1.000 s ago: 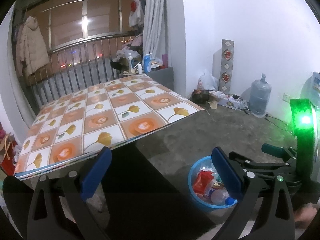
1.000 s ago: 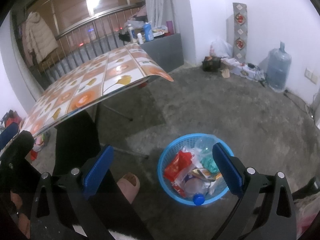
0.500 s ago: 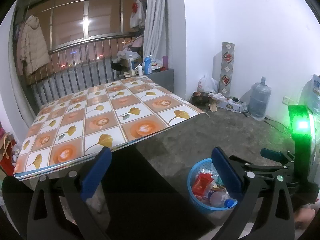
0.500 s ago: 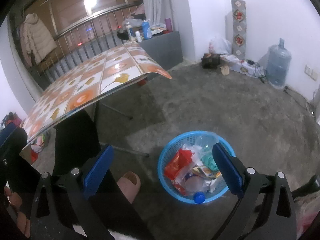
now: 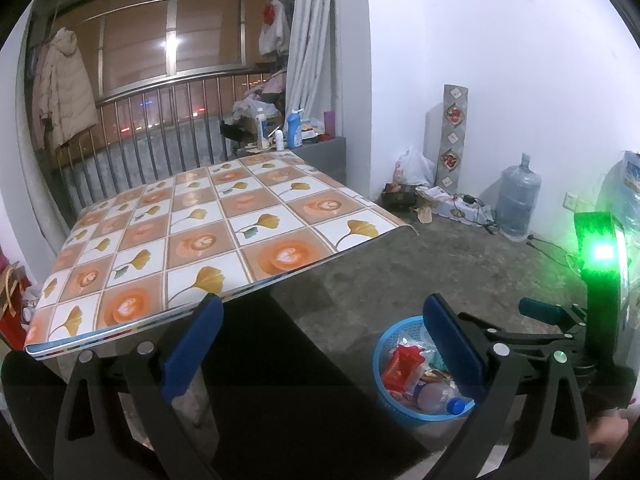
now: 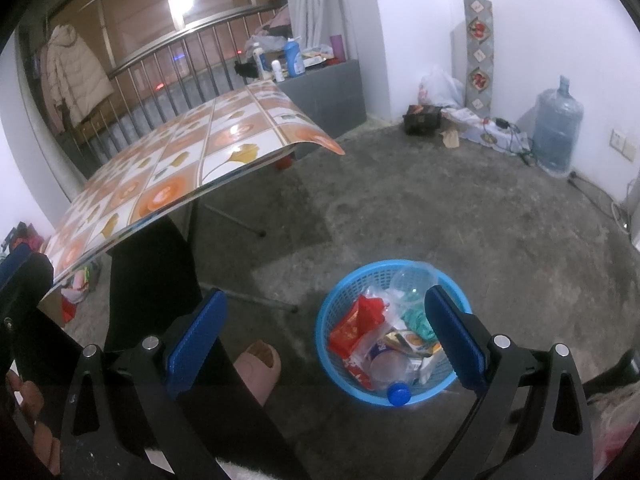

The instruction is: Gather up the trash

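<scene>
A blue plastic basket (image 6: 340, 300) stands on the concrete floor, holding a red wrapper (image 6: 354, 326), clear plastic bottles, one with a blue cap (image 6: 399, 394), and other wrappers. In the left wrist view the same basket (image 5: 380, 360) sits low right, partly behind my right finger pad. My right gripper (image 6: 326, 336) hangs open above and near the basket, nothing between its fingers. My left gripper (image 5: 322, 344) is open too, held beside the front edge of the tiled-pattern table (image 5: 200, 232), whose top is bare. The right gripper's body with a green light (image 5: 600, 256) shows at the left view's right edge.
A person's dark trouser leg and bare toes (image 6: 258, 368) are beside the basket. A water jug (image 6: 556, 128), a white bag (image 6: 438, 86) and clutter line the far wall. Bottles stand on a grey ledge (image 5: 294, 128) behind the table. A railing and a hanging coat are at the back.
Both grippers have risen slightly and tilted; the basket sits a little lower in both views. Both stay open and empty.
</scene>
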`<state>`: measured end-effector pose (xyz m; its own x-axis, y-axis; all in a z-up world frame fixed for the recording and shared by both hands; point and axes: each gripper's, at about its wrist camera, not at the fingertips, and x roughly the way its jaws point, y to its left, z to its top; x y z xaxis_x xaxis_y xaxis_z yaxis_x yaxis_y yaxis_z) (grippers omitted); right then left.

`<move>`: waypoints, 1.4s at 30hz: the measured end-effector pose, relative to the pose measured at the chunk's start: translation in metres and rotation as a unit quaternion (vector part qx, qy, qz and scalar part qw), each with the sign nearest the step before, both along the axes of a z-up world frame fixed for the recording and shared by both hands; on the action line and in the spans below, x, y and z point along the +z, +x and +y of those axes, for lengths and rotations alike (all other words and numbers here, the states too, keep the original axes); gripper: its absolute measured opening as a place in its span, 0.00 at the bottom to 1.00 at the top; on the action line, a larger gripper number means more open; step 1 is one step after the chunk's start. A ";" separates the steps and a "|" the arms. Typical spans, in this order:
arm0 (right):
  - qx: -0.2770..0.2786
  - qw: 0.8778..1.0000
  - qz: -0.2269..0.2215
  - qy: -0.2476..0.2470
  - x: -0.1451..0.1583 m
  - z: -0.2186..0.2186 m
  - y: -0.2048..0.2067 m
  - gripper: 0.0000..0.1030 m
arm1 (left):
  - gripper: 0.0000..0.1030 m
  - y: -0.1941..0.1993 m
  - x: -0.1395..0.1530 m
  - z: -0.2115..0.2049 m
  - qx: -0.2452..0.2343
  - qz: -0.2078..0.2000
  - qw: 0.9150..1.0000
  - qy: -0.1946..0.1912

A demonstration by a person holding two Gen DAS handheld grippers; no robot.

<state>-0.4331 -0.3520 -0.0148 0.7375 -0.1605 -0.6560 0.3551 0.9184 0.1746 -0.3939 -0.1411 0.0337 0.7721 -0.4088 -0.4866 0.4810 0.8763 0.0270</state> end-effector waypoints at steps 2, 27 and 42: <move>0.000 1.000 0.000 0.000 0.000 0.000 0.000 0.92 | 0.95 0.001 0.000 0.000 0.001 0.000 1.000 0.000; -0.001 1.000 -0.004 -0.001 -0.002 0.002 -0.001 0.92 | 0.96 -0.003 0.002 -0.004 -0.006 -0.016 1.000 0.002; -0.001 1.000 -0.003 0.001 -0.004 0.000 -0.002 0.92 | 0.96 -0.002 -0.002 -0.006 -0.010 0.000 1.000 0.005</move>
